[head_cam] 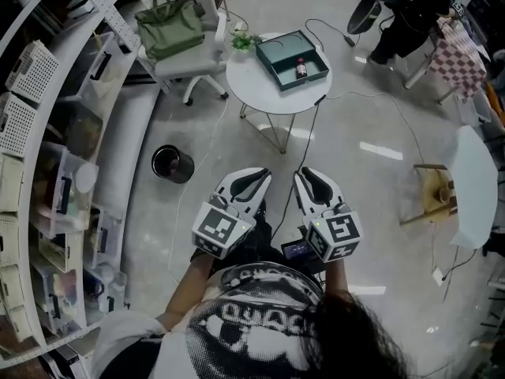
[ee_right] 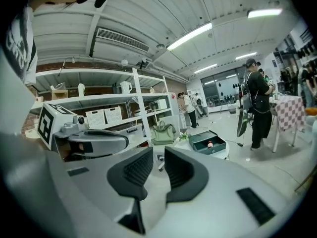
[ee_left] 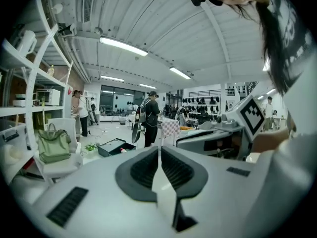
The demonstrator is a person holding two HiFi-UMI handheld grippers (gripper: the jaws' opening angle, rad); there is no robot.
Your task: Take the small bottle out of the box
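Observation:
An open dark green box [head_cam: 292, 60] lies on a round white table [head_cam: 252, 81] far ahead of me. Inside it lies the small bottle [head_cam: 301, 69] with a red cap. The left gripper view shows the box [ee_left: 113, 147] and bottle [ee_left: 123, 150] small and distant, and so does the right gripper view, with the box [ee_right: 208, 142] and bottle [ee_right: 210, 144]. Both grippers are held close to the person's body, well short of the table. My left gripper [head_cam: 251, 181] has its jaws together. My right gripper [head_cam: 314, 181] shows a narrow gap with nothing in it.
A white chair with a green bag [head_cam: 168, 24] stands left of the table, and a small plant [head_cam: 243, 43] sits on the table's edge. A black bin [head_cam: 172, 164] is on the floor, white shelves [head_cam: 47, 172] line the left, and a wooden stool [head_cam: 434, 192] stands right. A person [head_cam: 406, 14] stands beyond the table.

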